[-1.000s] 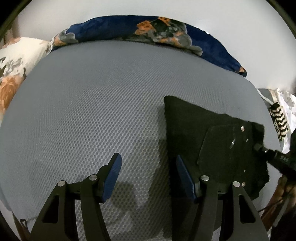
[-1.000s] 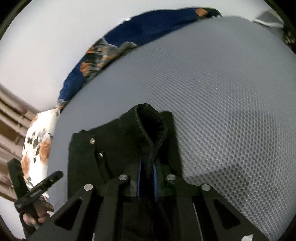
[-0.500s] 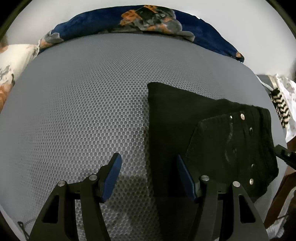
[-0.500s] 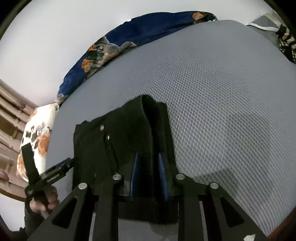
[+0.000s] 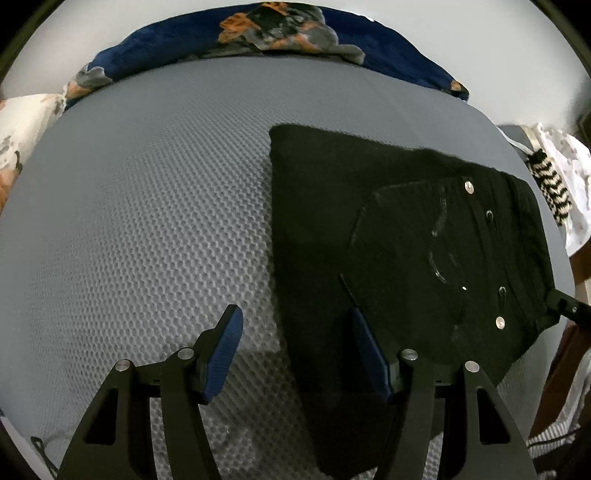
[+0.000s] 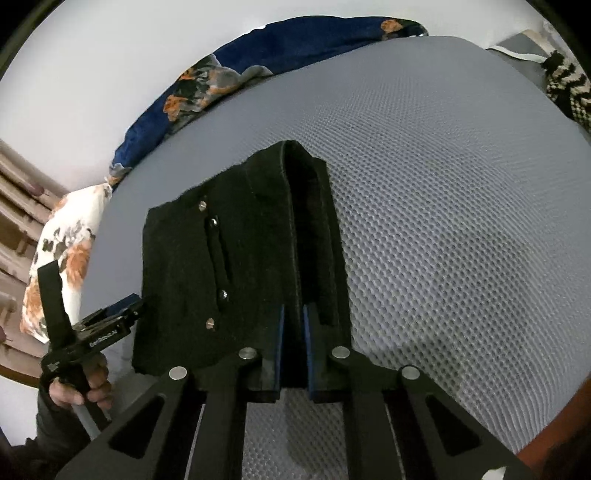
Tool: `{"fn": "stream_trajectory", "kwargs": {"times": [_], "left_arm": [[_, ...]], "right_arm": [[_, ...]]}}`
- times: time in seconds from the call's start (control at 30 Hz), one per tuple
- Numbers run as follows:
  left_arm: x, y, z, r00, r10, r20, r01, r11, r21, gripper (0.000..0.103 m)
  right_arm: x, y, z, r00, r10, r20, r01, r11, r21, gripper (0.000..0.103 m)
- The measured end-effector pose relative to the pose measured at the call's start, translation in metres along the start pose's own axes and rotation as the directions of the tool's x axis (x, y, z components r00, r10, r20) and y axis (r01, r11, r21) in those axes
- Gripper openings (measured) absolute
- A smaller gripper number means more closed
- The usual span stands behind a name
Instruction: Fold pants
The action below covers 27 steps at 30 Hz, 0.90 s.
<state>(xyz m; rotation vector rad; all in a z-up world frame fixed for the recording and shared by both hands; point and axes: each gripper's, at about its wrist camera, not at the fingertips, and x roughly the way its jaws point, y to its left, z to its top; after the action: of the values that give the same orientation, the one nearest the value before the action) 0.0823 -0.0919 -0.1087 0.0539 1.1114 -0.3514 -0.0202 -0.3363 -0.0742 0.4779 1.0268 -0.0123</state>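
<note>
Here left hand-held gripper (image 5: 295,354) spread over pants (image 5: 388,240); right hand-held gripper (image 6: 291,347) pinching hem, unseen in left view.

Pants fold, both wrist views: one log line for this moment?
pants: folded, on grey mesh mat | left gripper: open, over pants edge | right gripper: shut on pants fold

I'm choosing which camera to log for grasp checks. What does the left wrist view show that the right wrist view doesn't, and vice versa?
Only the left wrist view shows the left gripper, jaws open over the grey mattress, holding nothing. Only the right wrist view shows the right gripper shut on a raised fold of the black pants, and the person's hand. Both show the pants, mattress and blue floral blanket.
</note>
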Motion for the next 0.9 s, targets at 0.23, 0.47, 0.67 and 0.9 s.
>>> {"fn": "stream_trajectory", "kwargs": {"times": [0.23,0.47,0.67,0.9], "left_arm": [[0.002,-0.004,-0.009,1.000,-0.010,0.005,0.010,1.000,0.017,0.063],[0.002,-0.005,-0.007,1.000,0.010,0.024,-0.011,1.000,0.018,0.069],[0.004,-0.006,-0.006,0.999,0.023,0.031,-0.024,1.000,0.015,0.074],[0.010,0.001,-0.004,0.999,0.030,0.009,-0.030,0.999,-0.017,0.086]], "right_arm": [[0.013,-0.005,-0.001,0.999,-0.040,-0.032,0.039,0.999,-0.009,0.008],[0.012,-0.006,0.000,0.999,-0.035,-0.036,0.036,0.999,0.017,0.014],[0.007,0.000,0.003,0.998,-0.067,-0.016,0.067,0.998,-0.012,0.023],[0.005,0.004,0.011,0.994,-0.107,-0.022,0.106,0.993,-0.052,0.035]]}}
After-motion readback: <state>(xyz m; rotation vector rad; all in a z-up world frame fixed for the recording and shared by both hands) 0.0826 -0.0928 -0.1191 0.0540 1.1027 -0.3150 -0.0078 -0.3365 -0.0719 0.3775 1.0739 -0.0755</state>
